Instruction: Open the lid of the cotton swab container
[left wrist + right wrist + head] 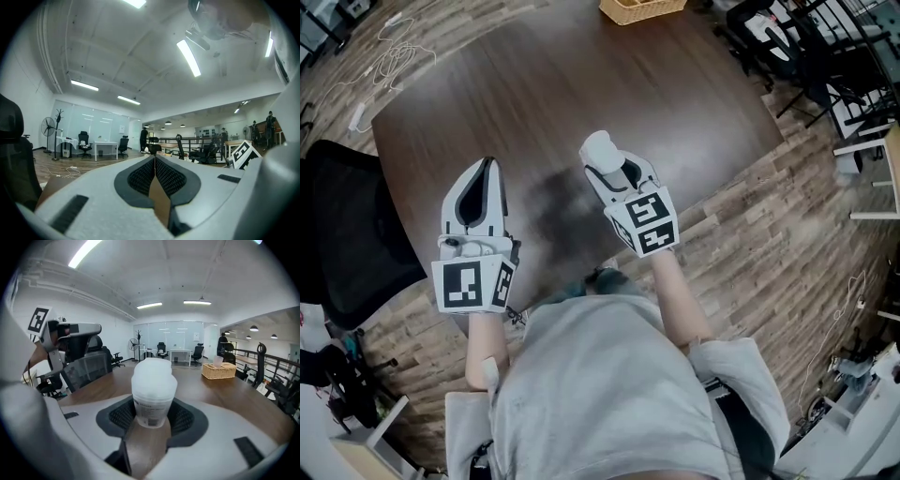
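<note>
The cotton swab container (598, 148) is a translucent white tub with a domed lid and a printed label. It stands upright between the pads of my right gripper (606, 171), held above the dark wooden table (534, 84). In the right gripper view the container (153, 390) fills the gap of the right gripper (152, 417), whose pads press its lower sides; the lid is closed. My left gripper (484, 171) hovers to its left at about the same height. In its own view the left gripper (154, 161) is shut, with nothing in it.
A wicker basket (642, 9) sits at the table's far edge, also visible as the basket (218, 371) in the right gripper view. A black office chair (347, 234) stands to the left. White cables (394, 61) lie on the floor at the far left, with more chairs (787, 47) at the far right.
</note>
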Available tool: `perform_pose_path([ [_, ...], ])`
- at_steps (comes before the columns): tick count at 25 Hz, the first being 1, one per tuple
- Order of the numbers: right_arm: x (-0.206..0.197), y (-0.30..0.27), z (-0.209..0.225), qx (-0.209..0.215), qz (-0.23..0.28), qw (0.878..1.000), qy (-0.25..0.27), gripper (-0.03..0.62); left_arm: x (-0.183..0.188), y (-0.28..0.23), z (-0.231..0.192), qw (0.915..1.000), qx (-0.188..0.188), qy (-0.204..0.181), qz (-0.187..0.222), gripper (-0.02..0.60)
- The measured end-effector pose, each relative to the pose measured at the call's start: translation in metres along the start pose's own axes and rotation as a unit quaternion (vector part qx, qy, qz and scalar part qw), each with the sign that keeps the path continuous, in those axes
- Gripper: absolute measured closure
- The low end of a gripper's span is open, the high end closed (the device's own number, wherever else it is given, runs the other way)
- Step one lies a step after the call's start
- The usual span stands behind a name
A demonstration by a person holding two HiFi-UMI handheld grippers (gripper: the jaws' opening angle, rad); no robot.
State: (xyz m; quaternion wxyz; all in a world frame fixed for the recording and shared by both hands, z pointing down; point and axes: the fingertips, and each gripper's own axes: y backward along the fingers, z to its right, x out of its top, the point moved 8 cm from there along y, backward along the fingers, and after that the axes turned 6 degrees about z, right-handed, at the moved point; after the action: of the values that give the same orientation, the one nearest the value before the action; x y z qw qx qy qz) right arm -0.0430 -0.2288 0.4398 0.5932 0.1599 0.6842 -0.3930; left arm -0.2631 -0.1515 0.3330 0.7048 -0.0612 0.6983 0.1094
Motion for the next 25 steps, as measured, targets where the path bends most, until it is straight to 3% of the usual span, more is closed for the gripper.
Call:
perform_pose_path([
  [5,0.022,0.022,0.004,0.035,0.010,0.999,0.007,0.398,0.010,-0.014,0.021,0.9952,-0.088,-0.042,0.013,0.571],
  [12,0.046,0.055,0.004,0.084,0.017,0.996,0.026,0.398,0.027,-0.034,0.053,0.9720,-0.223,-0.060,0.041,0.543],
  [19,0.065,0.080,-0.002,0.129,0.015,0.988,0.078,0.398,0.038,-0.043,0.091,0.9255,-0.368,-0.073,0.050,0.406],
  [25,0.068,0.094,-0.009,0.153,0.009,0.983,0.098,0.398,0.040,-0.046,0.111,0.8908,-0.444,-0.080,0.051,0.331],
])
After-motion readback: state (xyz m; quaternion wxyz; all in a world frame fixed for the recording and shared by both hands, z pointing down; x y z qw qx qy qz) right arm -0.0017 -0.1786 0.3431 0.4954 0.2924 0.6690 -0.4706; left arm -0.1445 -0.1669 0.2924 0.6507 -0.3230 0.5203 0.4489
